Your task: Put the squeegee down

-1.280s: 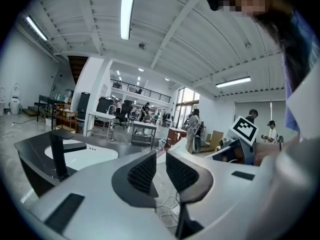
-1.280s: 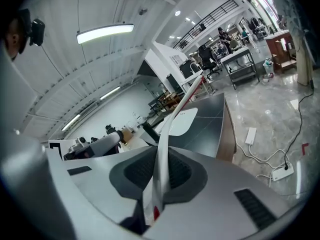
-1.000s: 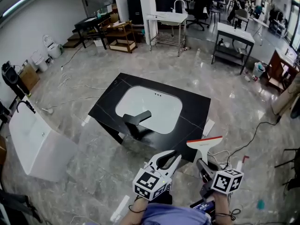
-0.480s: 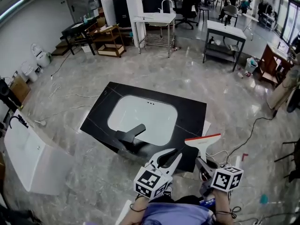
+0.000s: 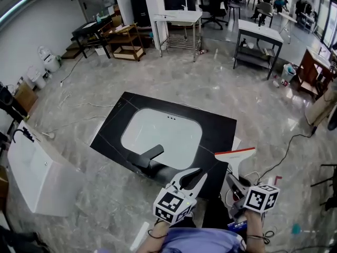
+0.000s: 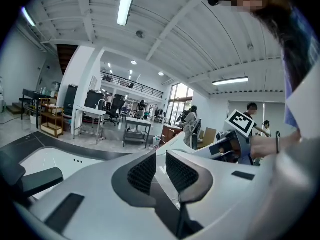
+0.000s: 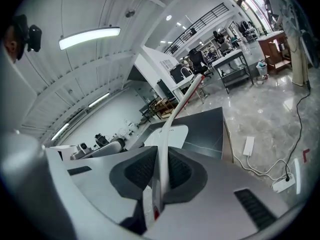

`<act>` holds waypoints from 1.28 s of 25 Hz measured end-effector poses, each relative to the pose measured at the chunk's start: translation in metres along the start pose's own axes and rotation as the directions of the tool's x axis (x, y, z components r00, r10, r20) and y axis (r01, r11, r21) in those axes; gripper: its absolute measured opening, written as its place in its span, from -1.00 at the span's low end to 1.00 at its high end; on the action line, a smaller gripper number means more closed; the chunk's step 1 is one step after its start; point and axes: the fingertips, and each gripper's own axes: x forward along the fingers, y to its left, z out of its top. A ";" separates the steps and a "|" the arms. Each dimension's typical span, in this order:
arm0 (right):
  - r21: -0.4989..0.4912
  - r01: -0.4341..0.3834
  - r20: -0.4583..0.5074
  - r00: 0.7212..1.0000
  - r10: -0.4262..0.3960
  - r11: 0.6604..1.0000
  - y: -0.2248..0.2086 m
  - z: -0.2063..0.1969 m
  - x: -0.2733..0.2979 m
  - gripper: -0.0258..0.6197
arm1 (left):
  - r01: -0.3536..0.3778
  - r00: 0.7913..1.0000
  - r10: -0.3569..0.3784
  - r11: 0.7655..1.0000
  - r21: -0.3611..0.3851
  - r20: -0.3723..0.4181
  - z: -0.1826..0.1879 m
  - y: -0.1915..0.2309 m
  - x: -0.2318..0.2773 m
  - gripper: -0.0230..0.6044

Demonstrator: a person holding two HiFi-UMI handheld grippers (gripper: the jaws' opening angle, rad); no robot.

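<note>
Right claw (image 5: 233,182) clamped tight on squeegee (image 5: 235,158) handle, blade sticking out ahead, by black counter (image 5: 218,125) near corner

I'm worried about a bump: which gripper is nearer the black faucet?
Left. The left gripper hovers just right of the faucet; the right gripper, its fingers clamping the squeegee, is farther right.

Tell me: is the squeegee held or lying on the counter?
Held: the right gripper is shut on the squeegee handle, its blade up, off the counter.
</note>
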 end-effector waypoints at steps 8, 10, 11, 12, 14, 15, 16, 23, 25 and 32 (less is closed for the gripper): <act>-0.028 -0.082 -0.100 0.992 0.079 0.996 -0.038 0.052 0.037 -0.77 | -0.128 0.992 0.128 0.991 -0.037 0.017 0.017 0.034 0.057 -0.75; -0.040 -0.113 -0.141 0.984 0.106 0.993 -0.047 0.064 0.048 -0.77 | -0.158 0.987 0.159 0.986 -0.049 0.016 0.020 0.039 0.073 -0.75; -0.046 -0.124 -0.157 0.981 0.115 0.991 -0.053 0.069 0.054 -0.77 | -0.168 0.986 0.169 0.985 -0.049 0.013 0.021 0.041 0.081 -0.75; -0.050 -0.134 -0.172 0.977 0.124 0.990 -0.058 0.075 0.059 -0.77 | -0.174 0.985 0.175 0.984 -0.045 0.007 0.023 0.042 0.089 -0.75; -0.051 -0.154 -0.199 0.970 0.141 0.987 -0.067 0.084 0.069 -0.77 | -0.183 0.983 0.184 0.982 -0.040 0.000 0.024 0.041 0.104 -0.75; -0.051 -0.165 -0.213 0.965 0.151 0.985 -0.071 0.088 0.074 -0.77 | -0.189 0.982 0.189 0.981 -0.042 -0.001 0.024 0.041 0.110 -0.75; -0.052 -0.175 -0.227 0.961 0.159 0.983 -0.074 0.091 0.079 -0.77 | -0.197 0.980 0.197 0.979 -0.046 -0.003 0.025 0.042 0.115 -0.75; -0.099 -0.227 -0.304 0.934 0.188 0.969 -0.096 0.116 0.117 -0.77 | -0.270 0.963 0.269 0.961 -0.053 -0.024 0.033 0.056 0.138 -0.75; -0.109 -0.241 -0.335 0.923 0.193 0.964 -0.102 0.119 0.128 -0.77 | -0.291 0.957 0.290 0.955 -0.058 -0.023 0.034 0.061 0.143 -0.75; -0.148 -0.289 -0.441 0.875 0.198 0.946 -0.116 0.119 0.166 -0.77 | -0.350 0.937 0.348 0.934 -0.071 -0.034 0.031 0.063 0.148 -0.75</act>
